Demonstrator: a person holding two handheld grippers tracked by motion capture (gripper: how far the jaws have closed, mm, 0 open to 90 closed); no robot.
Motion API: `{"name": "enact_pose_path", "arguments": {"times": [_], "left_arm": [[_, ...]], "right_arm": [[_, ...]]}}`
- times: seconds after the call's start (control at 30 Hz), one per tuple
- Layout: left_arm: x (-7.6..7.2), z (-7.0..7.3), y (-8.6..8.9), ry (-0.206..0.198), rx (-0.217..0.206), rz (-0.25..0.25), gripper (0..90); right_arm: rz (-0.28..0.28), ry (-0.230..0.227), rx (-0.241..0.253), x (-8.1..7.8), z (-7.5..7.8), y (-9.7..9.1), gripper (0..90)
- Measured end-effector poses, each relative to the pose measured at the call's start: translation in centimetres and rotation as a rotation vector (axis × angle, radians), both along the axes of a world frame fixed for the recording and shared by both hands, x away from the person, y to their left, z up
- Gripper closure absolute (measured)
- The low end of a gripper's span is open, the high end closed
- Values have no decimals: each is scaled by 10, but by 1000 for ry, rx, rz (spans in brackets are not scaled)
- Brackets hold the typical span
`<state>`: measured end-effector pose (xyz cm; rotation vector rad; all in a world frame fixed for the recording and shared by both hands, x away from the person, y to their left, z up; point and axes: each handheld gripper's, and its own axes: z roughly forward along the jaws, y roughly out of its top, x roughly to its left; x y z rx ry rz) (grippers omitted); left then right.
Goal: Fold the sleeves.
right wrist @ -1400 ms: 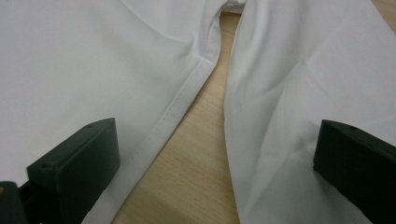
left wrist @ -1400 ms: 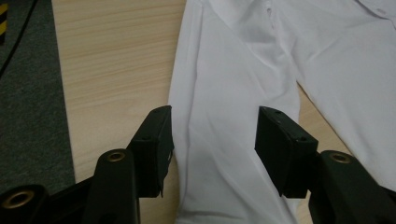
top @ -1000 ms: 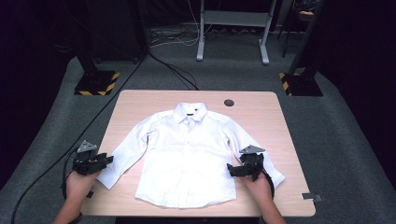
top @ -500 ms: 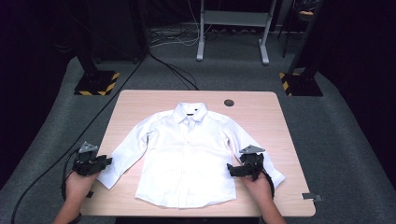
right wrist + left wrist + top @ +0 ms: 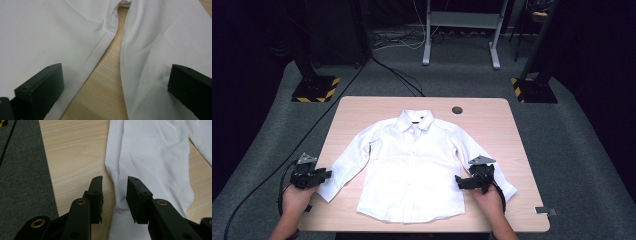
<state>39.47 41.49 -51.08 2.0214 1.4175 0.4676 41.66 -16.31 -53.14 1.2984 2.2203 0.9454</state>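
Dark studio floor, grey carpet, cables trailing; a pale wooden table (image 5: 362, 107) stood in the middle. White shirt (image 5: 414, 165) lay flat and face up at the table's centre, collar toward the far edge, hem toward the near edge, both sleeves spread out and down toward the near corners.

Left gripper (image 5: 326, 174) sat at the near left corner, right at the left cuff (image 5: 120, 220). Its jaws had just been closing and stood narrowly apart, straddling the sleeve's outer edge by the cuff seam; cloth lay between them, but the pads did not look pressed on it yet.

Right gripper (image 5: 458, 181) rested near the near right corner, over the gap between the shirt's side seam and the right sleeve (image 5: 160, 62). Jaws wide and released, one over the body panel, one over the sleeve, bare wood between.

Judgement: folding appeared to be just starting, the grasping step in hand. Next move likely called for the left jaws to finish pinching the cuff, and the right to settle on one layer before any lift.

Small dark round thing (image 5: 457, 109) near the far edge, apart from the shirt. No containers on the table.
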Motion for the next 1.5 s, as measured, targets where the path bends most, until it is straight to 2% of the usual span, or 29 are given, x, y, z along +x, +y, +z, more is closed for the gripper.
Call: {"name": "enact_pose_path", "arguments": {"times": [0.4, 0.7, 1.03, 1.27, 1.5], "left_arm": [[-1, 0, -2, -3, 39, 5, 648], [-2, -1, 1, 3, 44, 29, 597], [-1, -3, -1, 15, 48, 23, 622], [-1, -3, -2, 20, 34, 12, 686], [-1, -4, 0, 20, 3, 5, 800]], "right_arm": [[0, 0, 0, 0, 0, 0, 0], [0, 0, 0, 0, 0, 0, 0], [0, 0, 0, 0, 0, 0, 0], [0, 0, 0, 0, 0, 0, 0], [0, 0, 0, 0, 0, 0, 0]]}}
